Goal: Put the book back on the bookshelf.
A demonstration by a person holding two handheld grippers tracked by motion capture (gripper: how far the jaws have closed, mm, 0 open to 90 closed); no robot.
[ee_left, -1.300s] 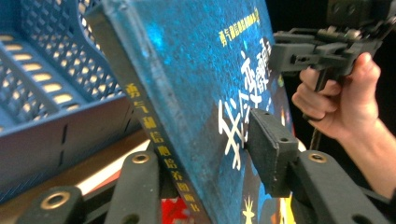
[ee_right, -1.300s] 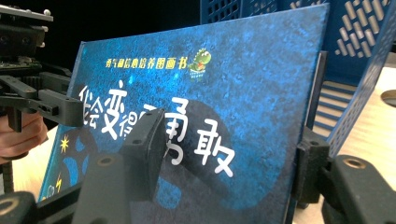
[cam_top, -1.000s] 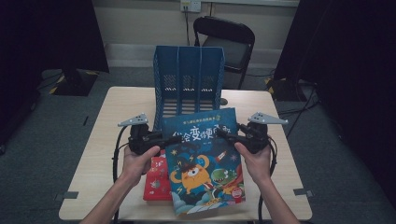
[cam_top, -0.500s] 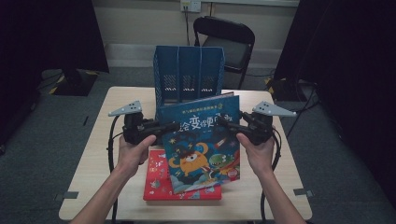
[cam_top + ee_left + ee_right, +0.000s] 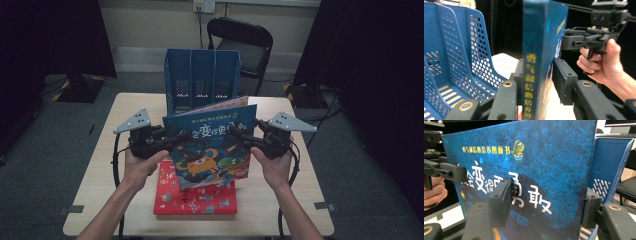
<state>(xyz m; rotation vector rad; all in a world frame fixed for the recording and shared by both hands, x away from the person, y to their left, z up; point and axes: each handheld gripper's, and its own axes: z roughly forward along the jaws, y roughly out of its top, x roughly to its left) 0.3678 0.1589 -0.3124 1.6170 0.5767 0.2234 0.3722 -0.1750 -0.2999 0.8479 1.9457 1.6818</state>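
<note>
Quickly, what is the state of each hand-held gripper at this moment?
Left hand-held gripper: closed on the blue picture book, at its spine edge.
Right hand-held gripper: closed on the same book, at its opposite edge.

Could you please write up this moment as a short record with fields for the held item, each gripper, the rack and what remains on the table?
held item: blue picture book, lifted off the table, cover toward the person
left gripper: shut on the book's spine edge
right gripper: shut on the opposite edge of the book
rack: blue file rack with three slots, at the table's far edge, behind the book
left on table: red book, lying flat near the front edge
table: light wood
</note>
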